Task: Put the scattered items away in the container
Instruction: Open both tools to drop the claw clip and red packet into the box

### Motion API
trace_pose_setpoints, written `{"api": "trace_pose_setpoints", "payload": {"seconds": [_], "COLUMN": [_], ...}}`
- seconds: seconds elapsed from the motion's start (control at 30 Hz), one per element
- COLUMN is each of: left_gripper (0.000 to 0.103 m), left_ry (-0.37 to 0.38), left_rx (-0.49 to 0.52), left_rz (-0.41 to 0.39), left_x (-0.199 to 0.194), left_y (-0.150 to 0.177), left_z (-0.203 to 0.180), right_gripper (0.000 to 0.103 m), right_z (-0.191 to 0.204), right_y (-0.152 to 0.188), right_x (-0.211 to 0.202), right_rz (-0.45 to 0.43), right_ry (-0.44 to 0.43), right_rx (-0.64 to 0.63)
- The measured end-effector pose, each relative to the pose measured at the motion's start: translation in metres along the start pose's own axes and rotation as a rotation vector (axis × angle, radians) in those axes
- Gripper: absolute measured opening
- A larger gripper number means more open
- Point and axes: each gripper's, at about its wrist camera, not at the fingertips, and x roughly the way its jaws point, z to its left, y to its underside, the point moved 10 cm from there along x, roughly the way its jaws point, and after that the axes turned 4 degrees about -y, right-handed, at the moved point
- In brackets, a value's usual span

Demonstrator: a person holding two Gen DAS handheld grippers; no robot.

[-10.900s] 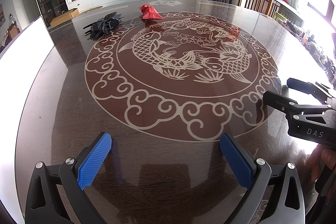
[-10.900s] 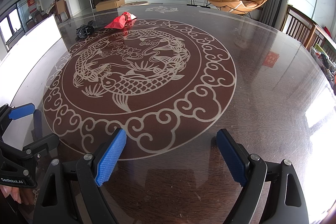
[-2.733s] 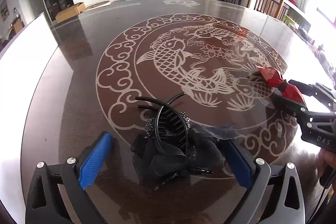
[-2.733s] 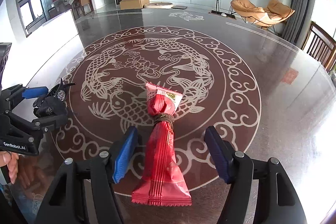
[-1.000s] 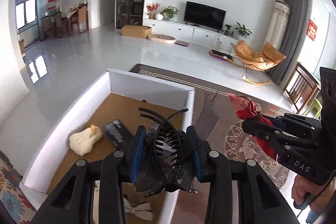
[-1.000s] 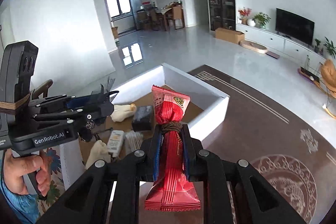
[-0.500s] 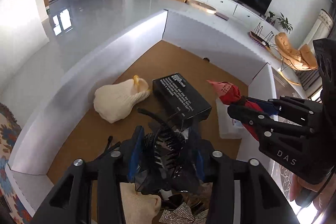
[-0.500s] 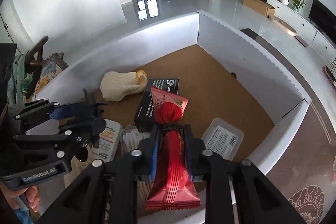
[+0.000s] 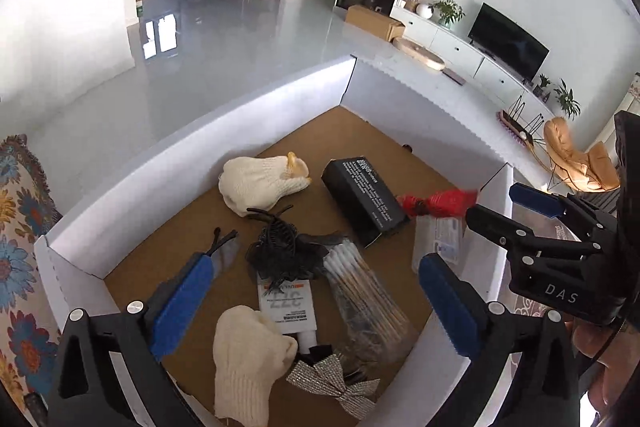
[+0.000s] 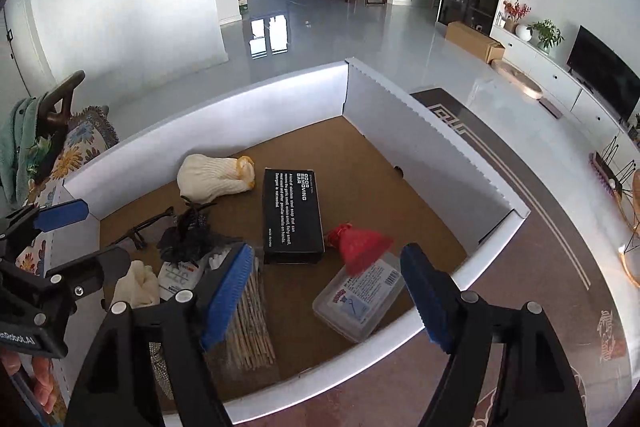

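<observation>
A white-walled box (image 9: 240, 99) (image 10: 240, 87) with a brown cardboard floor lies below both grippers. The black hair claw (image 9: 280, 247) (image 10: 188, 231) rests on its floor among other items. My left gripper (image 9: 316, 291) (image 10: 80, 239) hovers over it with its jaws opening and nothing between the pads. The red snack packet (image 9: 440, 201) (image 10: 360, 243) looks blurred, low in the box over a clear plastic case (image 10: 360, 299). My right gripper (image 10: 328, 291) (image 9: 516, 213) is above it; its jaws are opening and the pads are clear of the packet.
The box also holds two cream gloves (image 9: 260, 183) (image 9: 248, 363), a black carton (image 10: 292, 215), a pack of cotton swabs (image 9: 360, 291), a white tube (image 9: 286, 303) and a silver bow (image 9: 336, 379). A floral cushion (image 9: 16, 247) lies left of it and the dark table (image 10: 520, 291) on its right.
Both grippers have opened and let go: the hair claw and the red packet have dropped into the box. Both hands have sunk closer to the box.
</observation>
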Motion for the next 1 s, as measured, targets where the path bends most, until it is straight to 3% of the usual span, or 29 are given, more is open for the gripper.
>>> {"api": "trace_pose_setpoints", "payload": {"seconds": [0.1,0.27,0.67,0.73,0.83,0.93,1.0], "left_gripper": [0.103,0.103,0.103,0.103,0.103,0.103,0.103], "left_ry": [0.036,-0.082,-0.143,-0.128,-0.038,-0.019,-0.055], "left_rx": [-0.016,0.008,-0.059,-0.087,-0.152,-0.174,-0.158], "left_rz": [-0.006,-0.096,-0.165,-0.144,-0.104,-0.123,-0.151], "left_x": [-0.014,-0.037,-0.063,-0.061,-0.055,-0.055,-0.057], "left_y": [0.000,-0.004,-0.014,-0.013,-0.011,-0.011,-0.012], "left_z": [-0.013,-0.018,-0.010,-0.008,-0.009,-0.009,-0.007], "right_gripper": [0.077,0.077,0.077,0.077,0.077,0.077,0.077], "right_z": [0.001,0.000,-0.005,-0.004,-0.002,0.002,0.007], "right_y": [-0.004,-0.002,0.009,0.010,0.009,0.006,0.003], "right_x": [-0.014,-0.025,-0.024,-0.021,-0.018,-0.015,-0.013], "right_rz": [-0.004,0.008,0.010,0.014,0.014,0.004,-0.002], "right_ry": [0.005,0.005,0.004,0.004,0.008,0.002,-0.002], "right_rx": [0.002,-0.011,0.007,0.008,0.004,0.010,0.007]}}
